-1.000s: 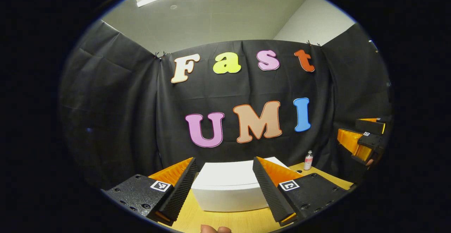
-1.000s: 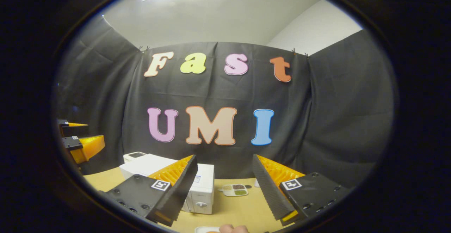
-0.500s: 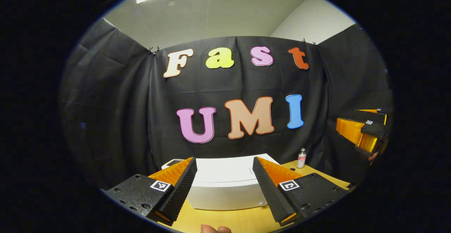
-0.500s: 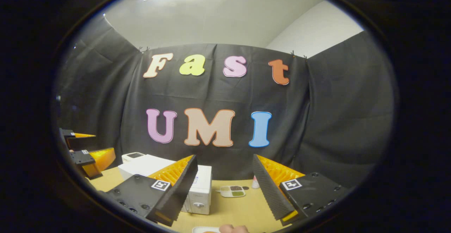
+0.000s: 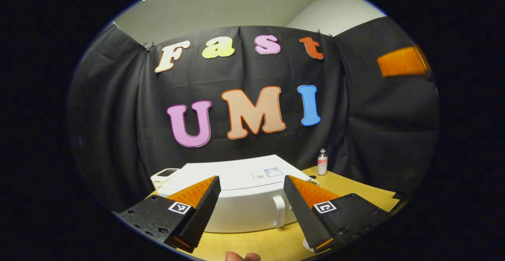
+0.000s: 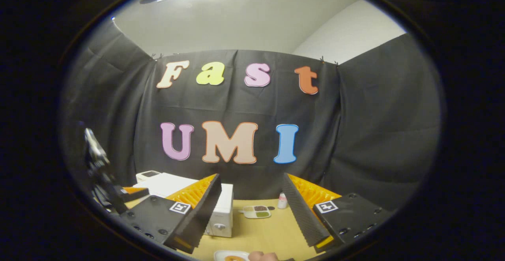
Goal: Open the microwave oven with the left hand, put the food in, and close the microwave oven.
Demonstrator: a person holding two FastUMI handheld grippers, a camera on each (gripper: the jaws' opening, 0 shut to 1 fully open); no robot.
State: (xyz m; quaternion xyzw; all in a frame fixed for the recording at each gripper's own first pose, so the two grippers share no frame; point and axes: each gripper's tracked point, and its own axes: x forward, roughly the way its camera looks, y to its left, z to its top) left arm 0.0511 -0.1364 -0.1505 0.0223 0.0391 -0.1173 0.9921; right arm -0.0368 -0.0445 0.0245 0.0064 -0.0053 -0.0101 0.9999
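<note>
A: Count it off for me — what stands on the table (image 5: pixel 355 192)?

B: One white microwave oven (image 5: pixel 244 198), door shut, its handle (image 5: pixel 279 211) at the front right; one small white device (image 5: pixel 165 173) behind its left corner; one small bottle (image 5: pixel 322 161) with a pink label near the cloth wall, well apart from the oven. In the right gripper view there is one divided dish (image 6: pixel 256 211) with dark and green fillings just beside that bottle (image 6: pixel 282 200), and one white plate (image 6: pixel 230 256) of food at the bottom edge, next to a fingertip (image 6: pixel 260 256).

A: And the tools?

B: Two. The left gripper (image 5: pixel 250 203) has its fingers spread wide with nothing between them; the oven's front shows through the gap. The right gripper (image 6: pixel 250 205) is likewise spread and holds nothing.

A: What has changed since a second ago?

B: In the left gripper view the oven sits higher and closer, its handle and the top label (image 5: pixel 268 173) now showing — earlier only a plain white face; the other gripper has gone from the right edge up to a blurred streak (image 5: pixel 400 60) high on the right. In the right gripper view the left gripper (image 6: pixel 118 192) has dropped low beside the oven (image 6: pixel 221 213), blurred; the plate has come further in.
</note>
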